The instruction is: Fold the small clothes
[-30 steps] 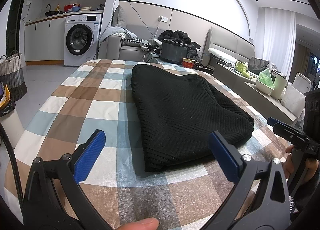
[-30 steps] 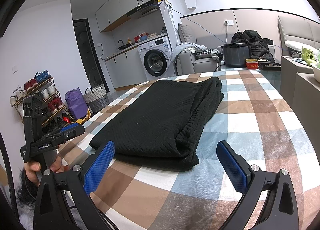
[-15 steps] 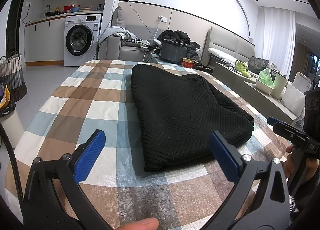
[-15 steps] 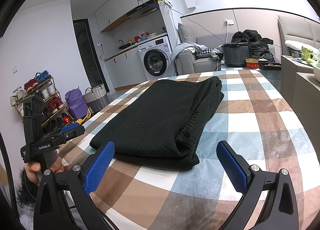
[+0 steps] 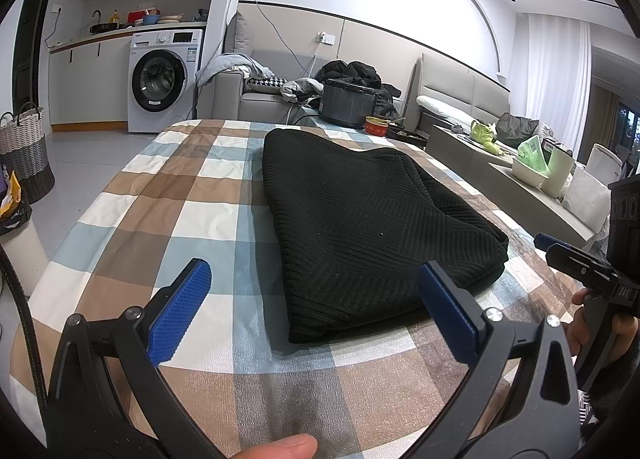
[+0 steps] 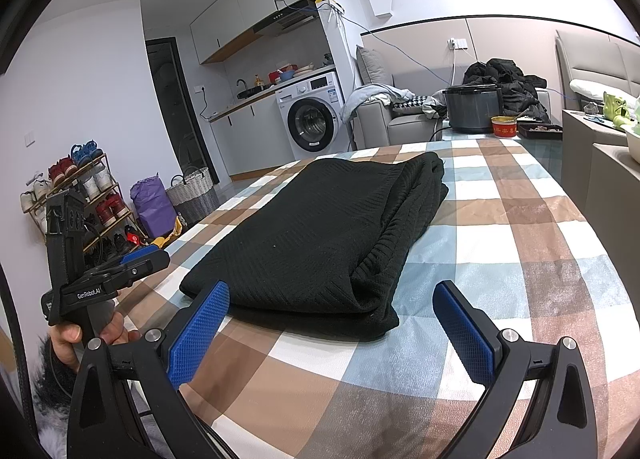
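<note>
We hold the left hand-held gripper [image 5: 316, 307] and right hand-held gripper [image 6: 336, 323] spread wide and empty at the near edge; the black sweater [image 5: 372, 219] lies folded mid-worktop [image 5: 168, 199], squared up, seemingly needing no further fold.

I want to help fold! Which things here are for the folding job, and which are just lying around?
For folding:
black knitted garment on the checked cloth
left gripper, open
right gripper, open

Just lying around:
red tin
dark pot
washing machine
woven basket
shoe rack
</note>
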Action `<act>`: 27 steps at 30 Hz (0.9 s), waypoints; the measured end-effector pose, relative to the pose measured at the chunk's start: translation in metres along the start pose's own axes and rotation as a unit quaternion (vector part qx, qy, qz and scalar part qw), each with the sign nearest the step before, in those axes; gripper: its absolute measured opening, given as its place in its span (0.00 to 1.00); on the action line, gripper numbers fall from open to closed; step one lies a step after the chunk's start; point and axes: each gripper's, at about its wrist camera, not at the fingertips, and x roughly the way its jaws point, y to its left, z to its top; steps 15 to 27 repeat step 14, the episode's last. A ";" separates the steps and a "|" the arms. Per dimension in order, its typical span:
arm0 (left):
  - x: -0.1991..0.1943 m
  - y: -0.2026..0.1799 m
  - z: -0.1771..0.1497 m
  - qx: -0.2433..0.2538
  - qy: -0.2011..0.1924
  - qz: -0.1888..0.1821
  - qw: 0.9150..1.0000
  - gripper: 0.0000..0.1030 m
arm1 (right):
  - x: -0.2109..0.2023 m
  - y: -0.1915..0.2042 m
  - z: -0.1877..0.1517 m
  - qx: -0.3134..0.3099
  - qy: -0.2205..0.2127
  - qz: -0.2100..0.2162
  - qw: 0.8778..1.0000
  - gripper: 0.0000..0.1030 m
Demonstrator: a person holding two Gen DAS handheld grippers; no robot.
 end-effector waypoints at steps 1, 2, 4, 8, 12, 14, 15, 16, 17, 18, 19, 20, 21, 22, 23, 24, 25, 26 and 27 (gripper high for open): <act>0.000 0.000 0.000 0.000 0.000 -0.001 1.000 0.99 | 0.000 0.000 0.000 0.000 0.000 0.000 1.000 1.00; 0.000 0.000 0.000 0.000 0.000 0.000 1.000 0.99 | 0.000 0.000 0.000 0.000 0.000 0.000 1.000 1.00; 0.000 0.001 0.000 0.000 -0.001 0.005 1.000 0.99 | 0.000 0.000 0.000 0.000 0.000 0.000 1.000 1.00; 0.000 0.003 0.002 -0.003 -0.002 0.004 1.000 0.99 | 0.000 0.001 0.000 0.000 0.000 0.000 1.000 1.00; -0.002 0.004 0.002 0.003 -0.005 -0.001 1.000 0.99 | 0.000 0.001 0.000 0.000 0.001 0.000 1.000 1.00; -0.001 0.003 0.001 0.008 -0.005 -0.002 1.000 0.99 | 0.000 0.000 0.000 0.000 0.001 0.000 1.000 1.00; -0.001 0.003 0.001 0.008 -0.005 -0.002 1.000 0.99 | 0.000 0.000 0.000 0.000 0.001 0.000 1.000 1.00; -0.001 0.003 0.001 0.008 -0.005 -0.002 1.000 0.99 | 0.000 0.000 0.000 0.000 0.001 0.000 1.000 1.00; -0.001 0.003 0.001 0.008 -0.005 -0.002 1.000 0.99 | 0.000 0.000 0.000 0.000 0.001 0.000 1.000 1.00; -0.001 0.003 0.001 0.008 -0.005 -0.002 1.000 0.99 | 0.000 0.000 0.000 0.000 0.001 0.000 1.000 1.00; -0.001 0.003 0.001 0.008 -0.005 -0.002 1.000 0.99 | 0.000 0.000 0.000 0.000 0.001 0.000 1.000 1.00; -0.001 0.003 0.001 0.008 -0.005 -0.002 1.000 0.99 | 0.000 0.000 0.000 0.000 0.001 0.000 1.000 1.00; -0.001 0.003 0.001 0.008 -0.005 -0.002 1.000 0.99 | 0.000 0.000 0.000 0.000 0.001 0.000 1.000 1.00; -0.001 0.003 0.001 0.008 -0.005 -0.002 1.000 0.99 | 0.000 0.000 0.000 0.000 0.001 0.000 1.000 1.00; -0.001 0.003 0.001 0.008 -0.005 -0.002 1.000 0.99 | 0.000 0.000 0.000 0.000 0.001 0.000 1.000 1.00; -0.001 0.003 0.001 0.008 -0.005 -0.002 1.000 0.99 | 0.000 0.000 0.000 0.000 0.001 0.000 1.000 1.00; -0.001 0.003 0.001 0.008 -0.005 -0.002 1.000 0.99 | 0.000 0.000 0.000 0.000 0.001 0.000 1.000 1.00; -0.001 0.003 0.001 0.008 -0.005 -0.002 1.000 0.99 | 0.000 0.000 0.000 0.000 0.001 0.000 1.000 1.00; -0.001 0.003 0.001 0.008 -0.005 -0.002 1.000 0.99 | 0.000 0.000 0.000 0.000 0.001 0.000 1.000 1.00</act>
